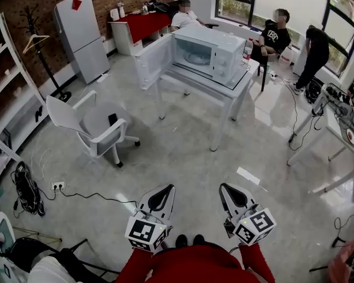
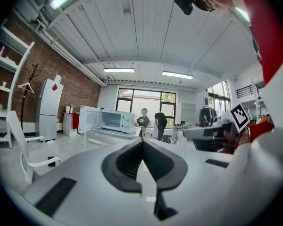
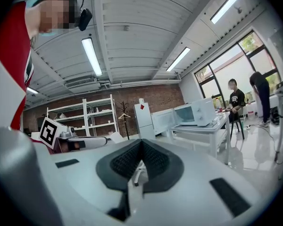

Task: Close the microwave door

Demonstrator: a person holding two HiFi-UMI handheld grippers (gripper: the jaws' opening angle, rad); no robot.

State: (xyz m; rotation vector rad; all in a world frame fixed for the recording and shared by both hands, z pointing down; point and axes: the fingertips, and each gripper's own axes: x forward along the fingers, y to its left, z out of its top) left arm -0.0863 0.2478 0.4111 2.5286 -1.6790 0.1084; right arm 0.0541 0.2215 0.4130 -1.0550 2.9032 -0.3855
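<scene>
A white microwave (image 1: 209,53) stands on a white table (image 1: 224,86) across the room, its door (image 1: 153,60) swung wide open to the left. It shows small in the left gripper view as the microwave (image 2: 114,121) and in the right gripper view as the microwave (image 3: 198,114). My left gripper (image 1: 163,190) and right gripper (image 1: 229,188) hang close to my body, far from the table, held about level. Both have their jaws together with nothing between them.
A white swivel chair (image 1: 94,124) stands left of the path to the table. A grey fridge (image 1: 81,33), a coat stand (image 1: 40,55) and shelving line the left wall. Cables and a power strip (image 1: 58,186) lie on the floor. Three people (image 1: 277,35) are near the windows; a desk (image 1: 342,119) stands right.
</scene>
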